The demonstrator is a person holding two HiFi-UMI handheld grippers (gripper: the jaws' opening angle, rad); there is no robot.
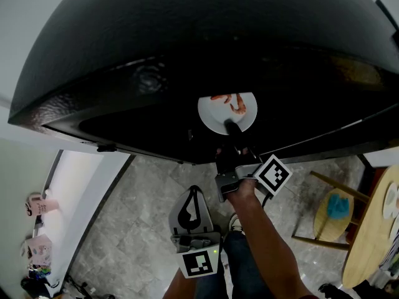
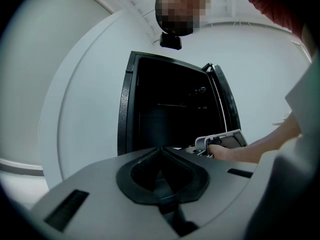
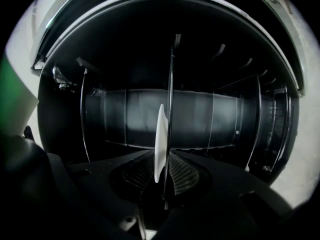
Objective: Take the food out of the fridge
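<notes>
Inside the dark open fridge [image 1: 156,86] a white plate [image 1: 215,114] carries pinkish food [image 1: 235,103]. My right gripper [image 1: 232,128] reaches into the fridge to the plate's near rim. In the right gripper view the plate [image 3: 160,139] appears edge-on between the two ribbed pads [image 3: 137,171], beside a thin shelf edge [image 3: 170,94]. The right gripper [image 3: 161,176] stands open around that rim, with small gaps at the pads. My left gripper [image 1: 194,192] hangs back outside the fridge, shut on nothing. In its own view the left gripper [image 2: 161,151] faces the fridge opening [image 2: 170,109].
The fridge door [image 2: 227,104] stands open at the right of the opening. A wooden chair with a blue thing on its seat [image 1: 336,207] and a round wooden table [image 1: 374,235] stand at the right on the grey tiled floor [image 1: 137,223]. Small items sit at the lower left [image 1: 37,229].
</notes>
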